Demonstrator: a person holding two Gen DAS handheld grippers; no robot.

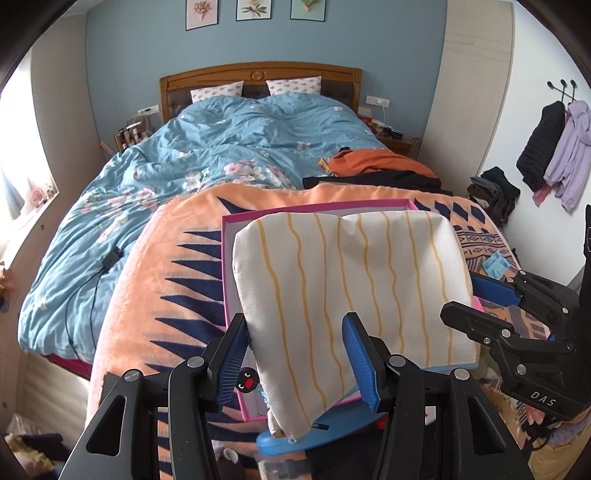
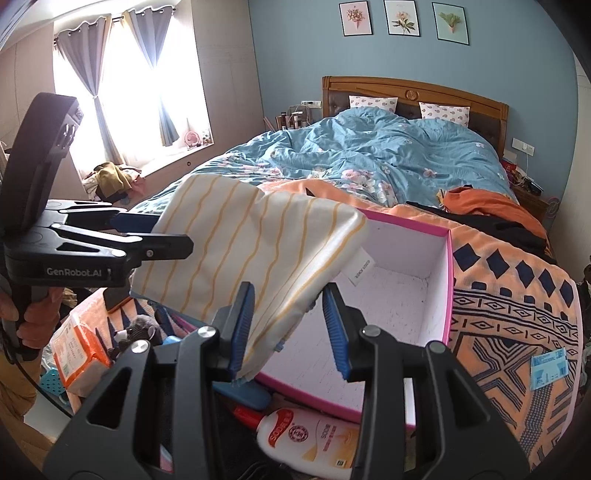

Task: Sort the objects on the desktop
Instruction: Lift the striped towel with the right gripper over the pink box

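A blue floral duvet [image 1: 236, 147] covers the bed, two patterned pillows [image 1: 218, 90] against a wooden headboard [image 2: 413, 90]. Three framed prints [image 1: 255, 11] hang above. Jackets [image 1: 554, 144] hang at right.

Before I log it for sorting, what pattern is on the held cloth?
White cloth with wavy yellow stripes, clearest in the left wrist view.

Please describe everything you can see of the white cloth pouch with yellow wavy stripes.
The white cloth pouch with yellow wavy stripes looks like woven fabric, flat and rectangular, with a small white label at one edge and light blue trim at its corners. It hangs tilted in the air over the open pink-rimmed box. The left gripper and right gripper each pinch a near corner.
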